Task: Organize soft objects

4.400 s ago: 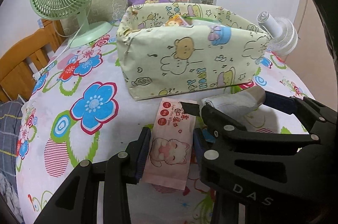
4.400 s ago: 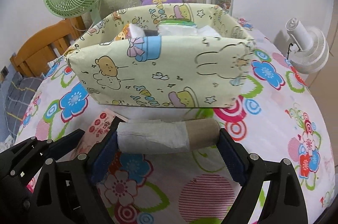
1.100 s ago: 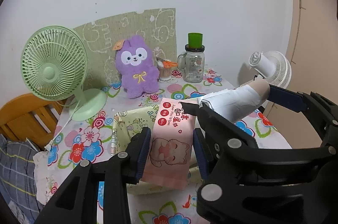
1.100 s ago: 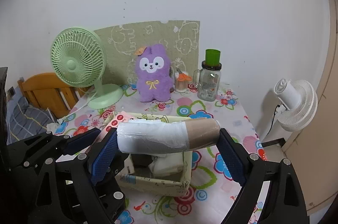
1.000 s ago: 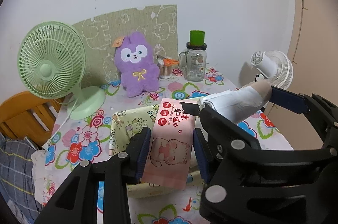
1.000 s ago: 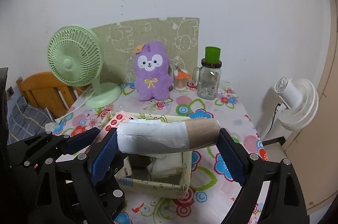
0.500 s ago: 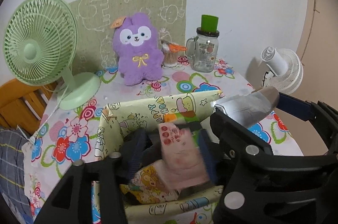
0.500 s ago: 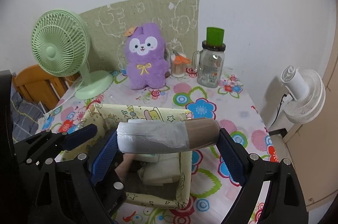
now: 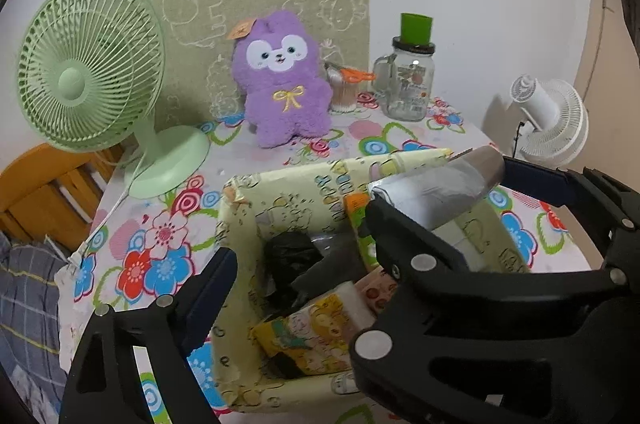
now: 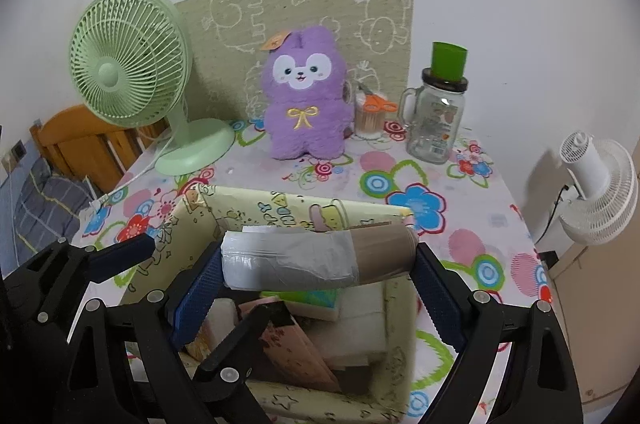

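A pale yellow cartoon-print box [image 9: 312, 180] stands open on the floral table, below both grippers. My left gripper [image 9: 272, 264] hangs over its left half, jaws opening, with nothing between them. The pink wipes pack [image 10: 296, 344] lies loose inside the box, also seen as the pink pack [image 9: 376, 288] beside a yellow cartoon tissue pack [image 9: 312, 332] and a black bundle [image 9: 288, 260]. My right gripper [image 10: 316, 264] is shut end to end on a roll [image 10: 288, 260] of grey film on a brown core, held level just above the box [image 10: 280, 208].
Behind the box sit a purple plush [image 10: 306, 96], a green fan [image 10: 128, 64], a glass jar with a green lid [image 10: 436, 120] and a swab cup with orange scissors [image 10: 372, 116]. A white fan [image 10: 596, 180] stands off the right edge, a wooden chair [image 10: 80, 140] to the left.
The left jaws spread apart and the pink wipes pack dropped from them into the box. Both grippers sank closer to the box; the roll stays gripped.
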`<state>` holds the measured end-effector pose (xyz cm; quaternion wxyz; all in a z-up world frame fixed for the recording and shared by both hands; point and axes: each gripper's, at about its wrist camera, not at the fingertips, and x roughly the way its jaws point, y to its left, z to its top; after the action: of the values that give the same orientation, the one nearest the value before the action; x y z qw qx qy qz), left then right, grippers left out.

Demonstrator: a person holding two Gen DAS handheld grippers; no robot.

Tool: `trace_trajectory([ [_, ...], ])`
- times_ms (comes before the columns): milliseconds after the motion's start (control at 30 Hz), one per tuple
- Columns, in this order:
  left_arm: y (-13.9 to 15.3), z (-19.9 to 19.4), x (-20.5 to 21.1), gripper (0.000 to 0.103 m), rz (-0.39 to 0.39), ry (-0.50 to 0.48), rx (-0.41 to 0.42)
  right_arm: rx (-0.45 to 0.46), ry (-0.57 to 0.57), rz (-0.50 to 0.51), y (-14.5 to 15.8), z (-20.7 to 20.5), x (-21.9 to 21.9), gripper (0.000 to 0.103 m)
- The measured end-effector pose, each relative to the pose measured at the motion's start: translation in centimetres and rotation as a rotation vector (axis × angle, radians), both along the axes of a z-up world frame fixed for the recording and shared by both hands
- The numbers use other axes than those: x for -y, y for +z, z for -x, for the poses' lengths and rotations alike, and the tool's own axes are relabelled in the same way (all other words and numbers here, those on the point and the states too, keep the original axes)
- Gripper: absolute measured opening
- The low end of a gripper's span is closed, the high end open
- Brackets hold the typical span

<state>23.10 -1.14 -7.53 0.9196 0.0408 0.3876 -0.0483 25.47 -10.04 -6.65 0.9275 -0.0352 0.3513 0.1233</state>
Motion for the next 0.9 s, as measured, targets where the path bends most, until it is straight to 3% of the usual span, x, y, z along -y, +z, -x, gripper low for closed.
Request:
trace_trajectory([
  [133,-0.3,-0.1,-0.7,0.091,0.003,0.017,-0.015,0.000,0.005,-0.004,-0.3,0.0,-0.6,0.096],
  [200,-0.4,0.0,-0.9,0.091,0.004,0.020,-0.018,-0.002,0.002,-0.010,-0.3,0.1,-0.6,0.103],
  [900,1.1,4.1,0.4,0.091,-0.006,-0.002,0.009,0.013,-0.042,-0.011,1.3,4.6,1.4,0.103],
])
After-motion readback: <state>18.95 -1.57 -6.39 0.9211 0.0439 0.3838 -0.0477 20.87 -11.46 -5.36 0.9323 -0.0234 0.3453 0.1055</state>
